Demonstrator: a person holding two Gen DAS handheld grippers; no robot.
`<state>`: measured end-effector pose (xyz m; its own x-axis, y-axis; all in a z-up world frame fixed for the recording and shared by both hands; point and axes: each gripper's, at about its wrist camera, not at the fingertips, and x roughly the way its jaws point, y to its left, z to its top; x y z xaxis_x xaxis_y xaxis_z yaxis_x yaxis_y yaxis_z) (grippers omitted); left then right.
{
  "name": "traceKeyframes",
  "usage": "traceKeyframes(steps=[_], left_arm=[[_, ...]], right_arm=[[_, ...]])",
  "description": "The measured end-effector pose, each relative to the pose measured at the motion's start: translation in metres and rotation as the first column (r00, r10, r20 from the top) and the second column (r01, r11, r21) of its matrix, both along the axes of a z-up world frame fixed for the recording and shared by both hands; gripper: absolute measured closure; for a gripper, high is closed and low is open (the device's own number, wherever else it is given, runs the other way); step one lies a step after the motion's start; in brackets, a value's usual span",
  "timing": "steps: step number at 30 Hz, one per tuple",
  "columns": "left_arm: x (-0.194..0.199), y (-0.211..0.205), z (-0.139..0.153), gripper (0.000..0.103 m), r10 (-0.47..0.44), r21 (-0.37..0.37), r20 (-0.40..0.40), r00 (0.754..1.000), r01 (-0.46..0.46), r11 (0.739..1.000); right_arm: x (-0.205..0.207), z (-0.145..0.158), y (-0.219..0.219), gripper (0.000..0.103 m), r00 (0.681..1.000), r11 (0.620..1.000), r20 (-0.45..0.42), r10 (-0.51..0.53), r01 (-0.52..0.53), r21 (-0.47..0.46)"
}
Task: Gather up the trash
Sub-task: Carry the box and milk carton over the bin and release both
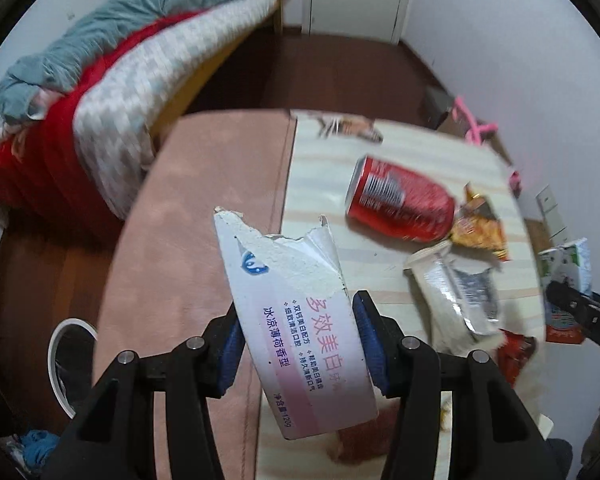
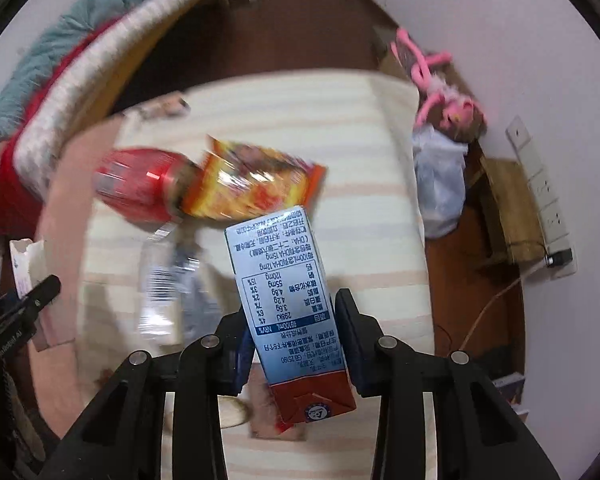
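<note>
Torn toothpaste box (image 1: 300,332) gripped in left claw (image 1: 300,340), milk carton (image 2: 288,308) in right claw (image 2: 296,340)

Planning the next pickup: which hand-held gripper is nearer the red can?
Left. The left hand-held gripper, clamping a torn white box, sits closer to the red can; the right hand-held gripper, holding a carton, is farther.

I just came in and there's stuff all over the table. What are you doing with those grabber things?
Someone is picking up trash with two handheld grippers. The left gripper is clamped on a torn toothpaste box, and the right gripper is clamped on a milk carton. Both are lifted off the striped tablecloth. Still lying there: a red can, an orange snack wrapper and a silvery wrapper.
</note>
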<state>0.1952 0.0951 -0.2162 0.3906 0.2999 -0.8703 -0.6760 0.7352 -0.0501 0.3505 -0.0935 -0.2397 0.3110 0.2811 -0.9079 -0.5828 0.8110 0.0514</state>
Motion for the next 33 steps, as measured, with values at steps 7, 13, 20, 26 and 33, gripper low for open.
traceKeyframes(steps=[7,13,20,26,33], left_arm=[[-0.066,0.01,0.058,0.055,-0.001,0.062,0.105,0.994,-0.006,0.998],[-0.143,0.042,0.091,0.055,0.072,0.139,0.141,0.987,-0.092,0.986],[-0.253,0.111,0.083,0.055,0.229,0.108,0.134,0.964,-0.244,0.964],[-0.342,0.177,0.033,0.055,0.37,-0.013,0.068,0.926,-0.37,0.929],[-0.411,0.242,-0.063,0.053,0.484,-0.23,-0.043,0.874,-0.481,0.846]], right_arm=[[-0.078,0.049,0.041,0.064,0.991,0.984,0.01,0.133,-0.133,0.116],[-0.168,0.069,0.106,0.064,0.957,0.94,-0.015,0.289,-0.281,0.192],[-0.27,0.053,0.208,0.064,0.883,0.872,-0.085,0.461,-0.434,0.225],[-0.352,0.001,0.298,0.064,0.801,0.821,-0.187,0.569,-0.537,0.195],[-0.414,-0.089,0.392,0.064,0.742,0.791,-0.308,0.596,-0.609,0.062]])
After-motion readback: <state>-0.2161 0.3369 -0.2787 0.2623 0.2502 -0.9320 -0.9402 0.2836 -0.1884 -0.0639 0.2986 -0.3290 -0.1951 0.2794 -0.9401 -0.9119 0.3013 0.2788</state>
